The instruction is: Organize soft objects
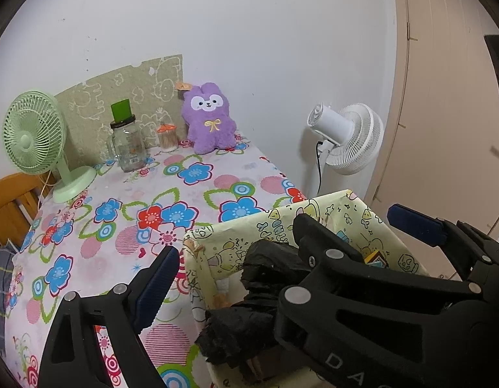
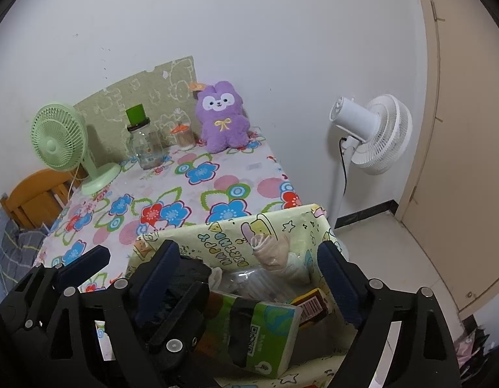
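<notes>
A purple plush bunny [image 1: 210, 118] sits upright at the far edge of the flowered table [image 1: 191, 190], against the wall; it also shows in the right wrist view [image 2: 224, 118]. A pale yellow cartoon-print box [image 1: 282, 216] stands at the table's near right corner, holding a crumpled black bag [image 1: 249, 310]. In the right wrist view the box [image 2: 236, 229] also holds a tissue pack [image 2: 265, 336] and clear plastic wrapping [image 2: 275, 255]. My left gripper [image 1: 282, 236] is open over the box. My right gripper [image 2: 249, 258] is open above the box's contents.
A green desk fan [image 1: 36, 135], a glass jar with a green lid [image 1: 126, 142] and a small toothpick holder [image 1: 168, 138] stand at the table's far left. A white floor fan [image 1: 346, 139] stands right of the table. A wooden chair [image 1: 10, 207] is at left.
</notes>
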A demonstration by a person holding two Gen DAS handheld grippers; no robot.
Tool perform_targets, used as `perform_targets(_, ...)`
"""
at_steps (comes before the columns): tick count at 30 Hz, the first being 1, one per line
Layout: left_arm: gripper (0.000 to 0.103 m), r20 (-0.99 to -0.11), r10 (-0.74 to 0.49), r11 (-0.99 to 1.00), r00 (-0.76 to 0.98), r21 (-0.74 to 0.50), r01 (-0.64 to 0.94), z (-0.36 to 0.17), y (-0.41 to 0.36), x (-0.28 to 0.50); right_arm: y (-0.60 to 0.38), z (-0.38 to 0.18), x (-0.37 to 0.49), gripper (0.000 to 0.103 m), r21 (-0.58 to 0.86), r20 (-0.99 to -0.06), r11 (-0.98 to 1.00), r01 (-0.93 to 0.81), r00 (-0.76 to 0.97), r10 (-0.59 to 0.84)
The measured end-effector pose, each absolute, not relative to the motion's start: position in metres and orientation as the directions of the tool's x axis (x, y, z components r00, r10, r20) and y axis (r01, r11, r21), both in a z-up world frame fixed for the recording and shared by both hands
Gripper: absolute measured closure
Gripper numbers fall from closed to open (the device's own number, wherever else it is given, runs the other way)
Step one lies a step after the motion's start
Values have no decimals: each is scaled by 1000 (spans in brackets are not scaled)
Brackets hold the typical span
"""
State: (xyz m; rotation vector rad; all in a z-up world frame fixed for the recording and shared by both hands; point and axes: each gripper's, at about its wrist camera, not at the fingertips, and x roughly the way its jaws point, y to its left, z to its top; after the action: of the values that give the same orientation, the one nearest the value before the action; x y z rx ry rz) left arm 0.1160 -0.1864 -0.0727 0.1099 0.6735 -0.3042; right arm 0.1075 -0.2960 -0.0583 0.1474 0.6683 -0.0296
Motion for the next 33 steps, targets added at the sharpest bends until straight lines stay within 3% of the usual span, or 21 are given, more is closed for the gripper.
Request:
perform_targets(15,8,-596,-195,967,779,17,255,-55,-150,92,-261,-40,87,7,130,-584,990,53,811,33)
perform_targets(33,2,-544,-126,986,830,23,165,-32,-82,59,-197,-16,58,6,117,-535,993,-17,841,78)
